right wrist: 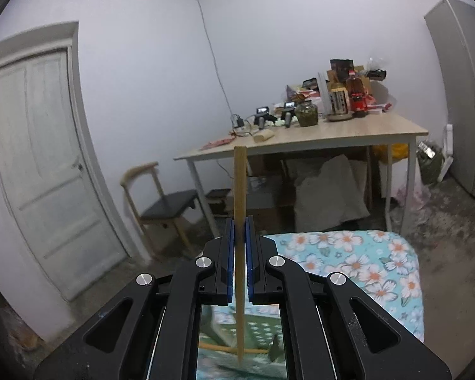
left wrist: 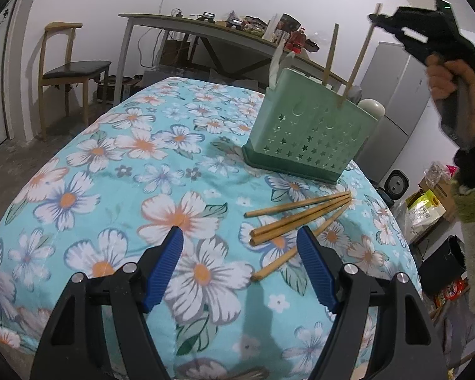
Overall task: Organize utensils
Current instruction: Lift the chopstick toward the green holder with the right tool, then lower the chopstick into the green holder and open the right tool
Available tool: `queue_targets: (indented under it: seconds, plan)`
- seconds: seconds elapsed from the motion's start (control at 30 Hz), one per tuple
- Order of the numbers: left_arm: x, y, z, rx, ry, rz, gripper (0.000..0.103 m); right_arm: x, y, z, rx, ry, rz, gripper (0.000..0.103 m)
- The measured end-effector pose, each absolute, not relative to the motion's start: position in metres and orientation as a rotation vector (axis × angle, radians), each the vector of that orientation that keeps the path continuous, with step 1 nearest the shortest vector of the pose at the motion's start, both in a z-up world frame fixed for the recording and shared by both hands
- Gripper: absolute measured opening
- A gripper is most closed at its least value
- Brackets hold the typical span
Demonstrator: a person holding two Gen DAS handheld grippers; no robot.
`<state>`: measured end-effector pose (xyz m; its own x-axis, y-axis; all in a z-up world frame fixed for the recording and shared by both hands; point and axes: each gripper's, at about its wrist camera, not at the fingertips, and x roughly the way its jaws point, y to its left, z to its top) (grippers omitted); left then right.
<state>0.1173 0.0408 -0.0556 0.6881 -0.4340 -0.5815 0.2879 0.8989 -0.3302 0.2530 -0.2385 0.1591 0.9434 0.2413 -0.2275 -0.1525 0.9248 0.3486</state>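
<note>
The left gripper [left wrist: 239,264] is hanging released over the flowered turquoise tablecloth [left wrist: 117,164]. Four loose bamboo chopsticks [left wrist: 297,218] are lying just ahead of it, before the pale green perforated plastic utensil holder [left wrist: 307,129]. The right gripper [left wrist: 375,17] is grasping one bamboo chopstick [right wrist: 240,190] above that holder.

Open flowered table [left wrist: 88,196] spreads from the left gripper [left wrist: 240,266] toward 10 and 11 o'clock. At 1 o'clock four loose chopsticks [left wrist: 300,218] cross the path; beyond them the green holder [left wrist: 310,136] with one upright chopstick [left wrist: 331,55] blocks passage.
</note>
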Motion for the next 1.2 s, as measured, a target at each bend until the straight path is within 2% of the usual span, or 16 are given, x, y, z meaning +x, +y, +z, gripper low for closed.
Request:
queue_targets:
  seconds: [0.17, 0.5, 0.7, 0.97, 1.0, 1.13, 1.17, 1.2]
  plan:
    - [0.125, 0.037, -0.052, -0.191, 0.709, -0.419, 0.072, 0.265, -0.243, 0.144, 0.389, 0.304, 0.243, 0.005]
    - [0.141, 0.032, -0.038, -0.168, 0.701, -0.447, 0.072, 0.269, -0.245, 0.184, 0.41, 0.22, 0.261, 0.005]
    - [0.15, 0.028, -0.027, -0.131, 0.696, -0.46, 0.072, 0.277, -0.232, 0.153, 0.338, 0.212, 0.2, 0.005]
    - [0.157, 0.019, -0.021, -0.091, 0.698, -0.476, 0.072, 0.26, -0.212, 0.096, 0.282, 0.321, 0.209, 0.007]
    - [0.157, 0.018, -0.021, -0.088, 0.697, -0.478, 0.072, 0.255, -0.213, 0.094, 0.286, 0.33, 0.207, 0.012]
    - [0.155, 0.011, -0.017, -0.063, 0.695, -0.489, 0.072, 0.223, -0.235, 0.093, 0.385, 0.33, 0.217, 0.047]
    - [0.155, 0.009, -0.016, -0.057, 0.695, -0.492, 0.072, 0.216, -0.238, 0.093, 0.401, 0.325, 0.216, 0.05]
    - [0.154, 0.008, -0.016, -0.054, 0.695, -0.493, 0.072, 0.205, -0.245, 0.094, 0.426, 0.322, 0.216, 0.059]
